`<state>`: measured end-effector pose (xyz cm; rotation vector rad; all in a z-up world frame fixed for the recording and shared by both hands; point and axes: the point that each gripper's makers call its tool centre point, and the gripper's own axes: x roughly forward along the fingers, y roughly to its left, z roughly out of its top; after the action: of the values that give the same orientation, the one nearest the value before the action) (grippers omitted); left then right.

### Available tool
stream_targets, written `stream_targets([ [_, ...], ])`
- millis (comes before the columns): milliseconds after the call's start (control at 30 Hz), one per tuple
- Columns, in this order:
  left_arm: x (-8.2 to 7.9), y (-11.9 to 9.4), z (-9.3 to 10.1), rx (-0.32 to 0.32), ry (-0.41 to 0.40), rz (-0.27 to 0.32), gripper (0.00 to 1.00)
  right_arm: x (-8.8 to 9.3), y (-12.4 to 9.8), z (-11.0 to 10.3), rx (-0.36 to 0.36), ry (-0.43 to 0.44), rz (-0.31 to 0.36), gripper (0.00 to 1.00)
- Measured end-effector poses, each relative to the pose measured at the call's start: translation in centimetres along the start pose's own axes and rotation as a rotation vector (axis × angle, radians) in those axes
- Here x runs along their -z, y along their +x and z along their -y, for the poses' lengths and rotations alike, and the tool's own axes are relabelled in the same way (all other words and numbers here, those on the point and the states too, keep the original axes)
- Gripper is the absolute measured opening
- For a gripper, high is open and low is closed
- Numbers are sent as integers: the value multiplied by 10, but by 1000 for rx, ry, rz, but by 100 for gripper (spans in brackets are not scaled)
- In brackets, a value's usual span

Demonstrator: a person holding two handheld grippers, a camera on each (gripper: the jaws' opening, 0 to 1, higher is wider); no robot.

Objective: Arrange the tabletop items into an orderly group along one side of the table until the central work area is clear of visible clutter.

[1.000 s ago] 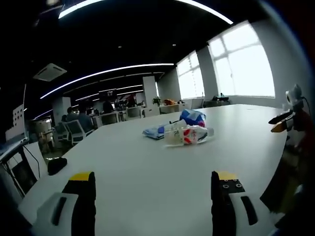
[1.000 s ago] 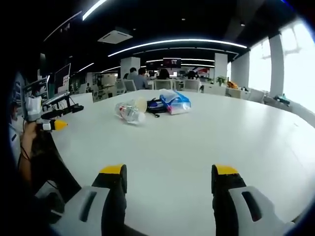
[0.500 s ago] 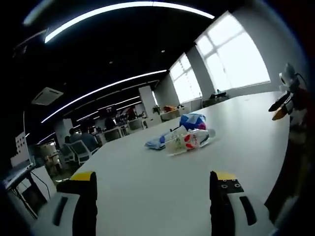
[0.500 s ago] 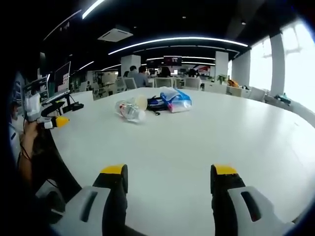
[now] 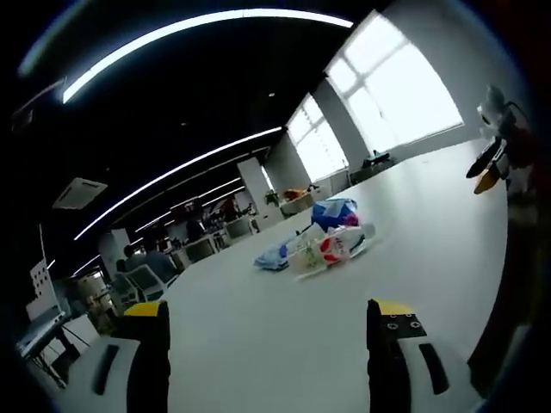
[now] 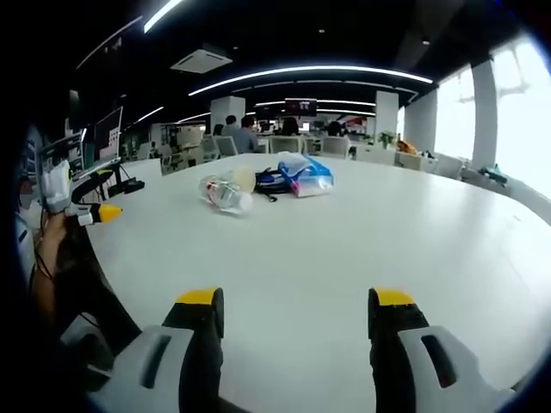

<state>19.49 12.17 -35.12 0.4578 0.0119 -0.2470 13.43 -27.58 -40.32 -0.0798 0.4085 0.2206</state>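
In the left gripper view the left gripper hangs low over the white table, jaws wide apart and empty; the right gripper is likewise spread and holds nothing. The clutter sits in one loose heap at middle frame: a plastic bottle lying beside a blue bag, perhaps over a dark cord. The bottle, on its side, could roll off across the smooth top if nudged. Beyond lies an open office with ceiling light strips and bright windows.
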Motion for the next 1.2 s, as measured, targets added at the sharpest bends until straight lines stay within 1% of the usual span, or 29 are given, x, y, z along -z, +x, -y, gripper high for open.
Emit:
stream_targets([
  [233, 1, 4, 3, -2, 42, -7, 95, 3, 1, 0, 0, 3, -14, 65],
  [400, 6, 7, 5, -7, 85, -32, 95, 4, 1, 2, 5, 7, -10, 65],
  [467, 6, 8, 7, 1, 87, -35, 95, 5, 1, 2, 6, 4, -17, 65],
  [500, 6, 9, 9, 15, 76, -35, 95, 6, 1, 3, 7, 5, -18, 65],
  [533, 4, 10, 14, 37, 54, -23, 95, 7, 1, 4, 10, 6, -20, 65],
  [600, 1, 13, 15, 46, 47, -10, 95, 8, 1, 4, 12, 8, -23, 65],
  [733, -2, 19, 19, 44, 80, -13, 95, 8, 1, 4, 10, 9, -23, 65],
  [800, -3, 21, 20, 45, 84, -14, 95, 8, 1, 4, 8, 9, -22, 65],
  [1033, -9, 26, 27, 84, 42, 6, 95, 7, 1, 3, -4, 5, -19, 64],
  [1200, -17, 32, 28, 87, 58, 20, 95, 7, 2, 1, -11, 1, -17, 64],
])
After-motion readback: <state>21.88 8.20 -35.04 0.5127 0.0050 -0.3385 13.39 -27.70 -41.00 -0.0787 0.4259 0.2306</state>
